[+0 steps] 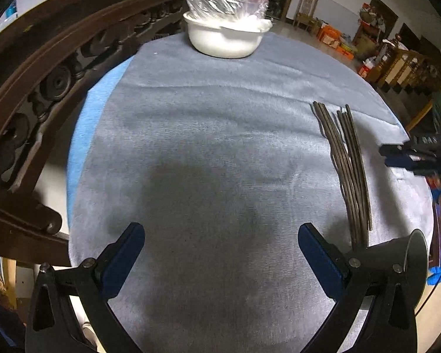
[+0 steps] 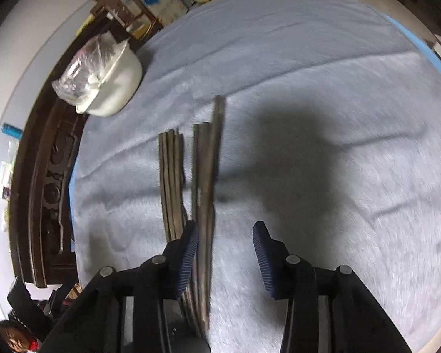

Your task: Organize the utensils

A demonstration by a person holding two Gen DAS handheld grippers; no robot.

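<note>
Several dark wooden chopsticks (image 1: 347, 164) lie in a loose bundle on the grey cloth (image 1: 208, 135) at the right. In the right wrist view the chopsticks (image 2: 204, 194) run lengthwise under and between the fingers. My right gripper (image 2: 225, 253) is open and sits low over their near ends; its left finger (image 2: 188, 253) is beside the bundle, not clamped on it. The right gripper also shows in the left wrist view (image 1: 397, 156), right of the chopsticks. My left gripper (image 1: 220, 250) is open and empty over bare cloth, left of the chopsticks.
A white bowl (image 1: 225, 36) with a clear plastic bag in it stands at the far edge of the cloth; it also shows in the right wrist view (image 2: 114, 85). A dark carved wooden backrest (image 1: 44, 82) runs along the left side. The cloth (image 2: 323, 88) covers a round surface.
</note>
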